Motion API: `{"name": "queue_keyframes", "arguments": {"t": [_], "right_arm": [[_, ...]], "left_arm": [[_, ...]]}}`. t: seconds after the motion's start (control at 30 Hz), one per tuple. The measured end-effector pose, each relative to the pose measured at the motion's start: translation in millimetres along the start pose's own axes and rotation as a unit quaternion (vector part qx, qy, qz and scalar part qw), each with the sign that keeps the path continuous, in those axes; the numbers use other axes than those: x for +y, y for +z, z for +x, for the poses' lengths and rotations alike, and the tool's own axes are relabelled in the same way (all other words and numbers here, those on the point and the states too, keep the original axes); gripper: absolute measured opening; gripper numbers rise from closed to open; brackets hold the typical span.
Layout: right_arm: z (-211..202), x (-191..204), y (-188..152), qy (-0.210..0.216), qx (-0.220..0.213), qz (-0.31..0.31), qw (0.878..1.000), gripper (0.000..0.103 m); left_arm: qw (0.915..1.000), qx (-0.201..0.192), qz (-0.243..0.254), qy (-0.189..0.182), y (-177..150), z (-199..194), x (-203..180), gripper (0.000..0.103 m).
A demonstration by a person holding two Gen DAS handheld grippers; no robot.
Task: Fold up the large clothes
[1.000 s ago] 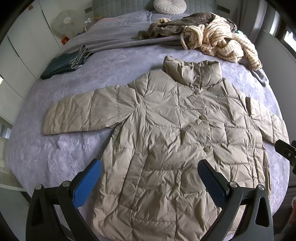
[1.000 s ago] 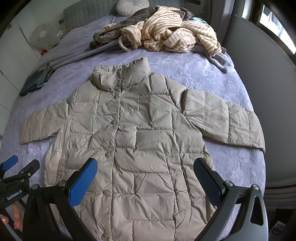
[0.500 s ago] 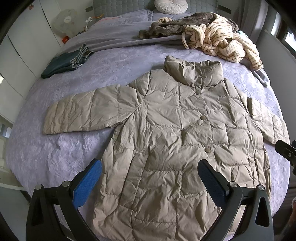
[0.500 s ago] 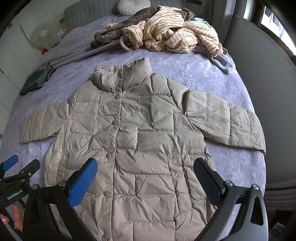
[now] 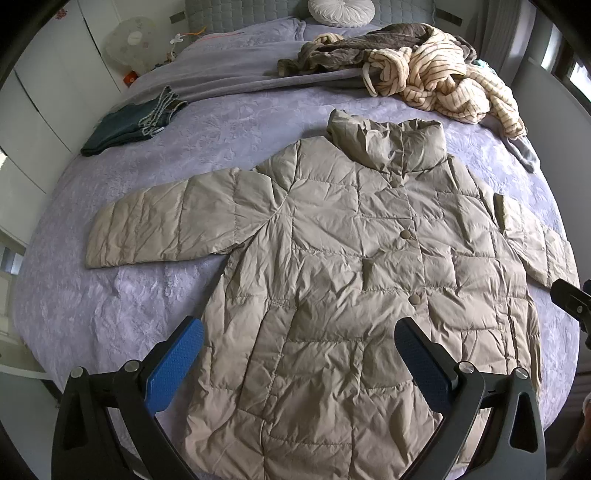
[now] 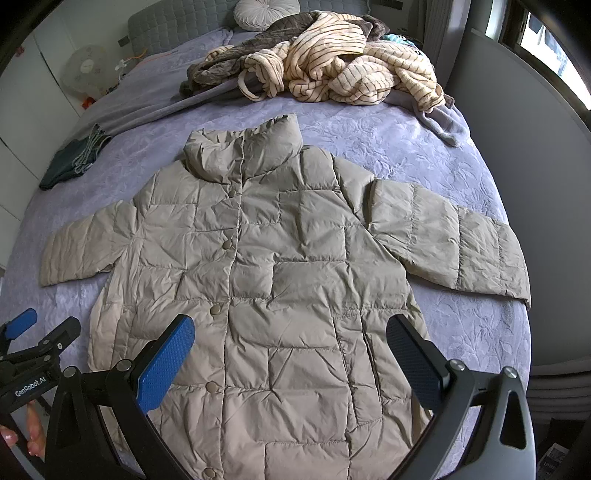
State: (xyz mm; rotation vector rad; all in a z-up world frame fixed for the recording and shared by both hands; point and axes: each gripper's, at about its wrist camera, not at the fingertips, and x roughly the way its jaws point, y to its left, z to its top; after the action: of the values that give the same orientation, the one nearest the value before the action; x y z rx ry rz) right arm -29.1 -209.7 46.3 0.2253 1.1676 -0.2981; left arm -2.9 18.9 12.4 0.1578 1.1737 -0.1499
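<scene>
A beige quilted puffer jacket [image 5: 343, 266] [image 6: 273, 273] lies flat and buttoned on the lilac bedspread [image 5: 122, 306], collar away from me and both sleeves spread out sideways. My left gripper [image 5: 299, 336] hovers open above the jacket's lower left part, nothing between its blue pads. My right gripper [image 6: 290, 332] hovers open over the lower right part, also holding nothing. In the right wrist view the left gripper [image 6: 33, 339] shows at the left edge with a hand below it. A tip of the right gripper [image 5: 570, 301] shows at the right edge of the left wrist view.
A pile of striped and brown clothes [image 5: 432, 81] [image 6: 332, 74] lies at the head of the bed. Folded dark jeans [image 5: 136, 122] [image 6: 72, 158] sit at the far left. A round white cushion [image 5: 341, 11] and a fan [image 5: 131, 40] are behind. A grey wall [image 6: 524, 147] runs along the right.
Both views have drifted slightly; the jacket sits a touch lower in each frame. Both grippers stay open and the jacket has not been touched.
</scene>
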Motion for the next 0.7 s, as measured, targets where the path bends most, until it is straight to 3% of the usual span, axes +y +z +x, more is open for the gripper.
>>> {"name": "queue_keyframes", "arguments": {"t": [0.7], "right_arm": [[1.6,0.3,0.6,0.000,-0.001,-0.001,1.000,0.103]], "left_arm": [[1.0000,0.001,0.000,0.001,-0.6,-0.1,3.3,0.103]]}}
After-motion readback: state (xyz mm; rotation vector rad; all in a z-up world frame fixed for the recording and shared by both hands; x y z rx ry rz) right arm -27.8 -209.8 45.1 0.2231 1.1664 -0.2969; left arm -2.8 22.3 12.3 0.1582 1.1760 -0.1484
